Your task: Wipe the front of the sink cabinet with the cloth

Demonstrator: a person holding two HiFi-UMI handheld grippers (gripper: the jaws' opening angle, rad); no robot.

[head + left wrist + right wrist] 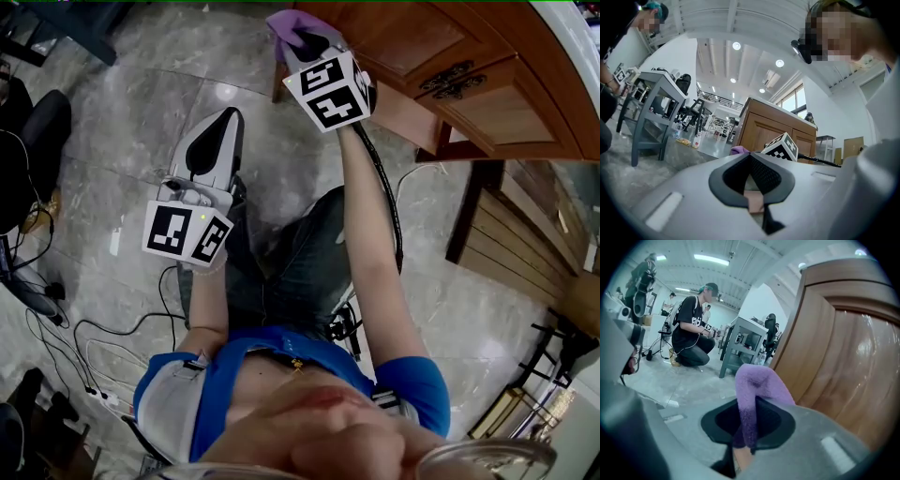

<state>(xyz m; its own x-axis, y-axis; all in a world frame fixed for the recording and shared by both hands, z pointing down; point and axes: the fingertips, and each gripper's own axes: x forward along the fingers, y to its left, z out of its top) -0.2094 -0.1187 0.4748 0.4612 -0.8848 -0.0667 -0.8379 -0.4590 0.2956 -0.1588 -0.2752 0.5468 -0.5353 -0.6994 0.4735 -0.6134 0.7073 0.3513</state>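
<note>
The right gripper (pixel 747 427) is clenched on a fuzzy purple cloth (pixel 759 385), which stands up out of its jaws. The glossy brown wooden sink cabinet front (pixel 843 371) is just to that gripper's right; contact cannot be confirmed. The left gripper (pixel 752 180) hangs well apart, jaws together on nothing. Likely risks are friction on the wood tugging the pinched fold free, and a bare jaw scraping the varnish.

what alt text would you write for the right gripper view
A fuzzy purple cloth is clamped in the tongs of the right gripper, close beside the glossy brown wooden cabinet front. Behind, a person in black crouches on a grey floor near a grey table.
</note>
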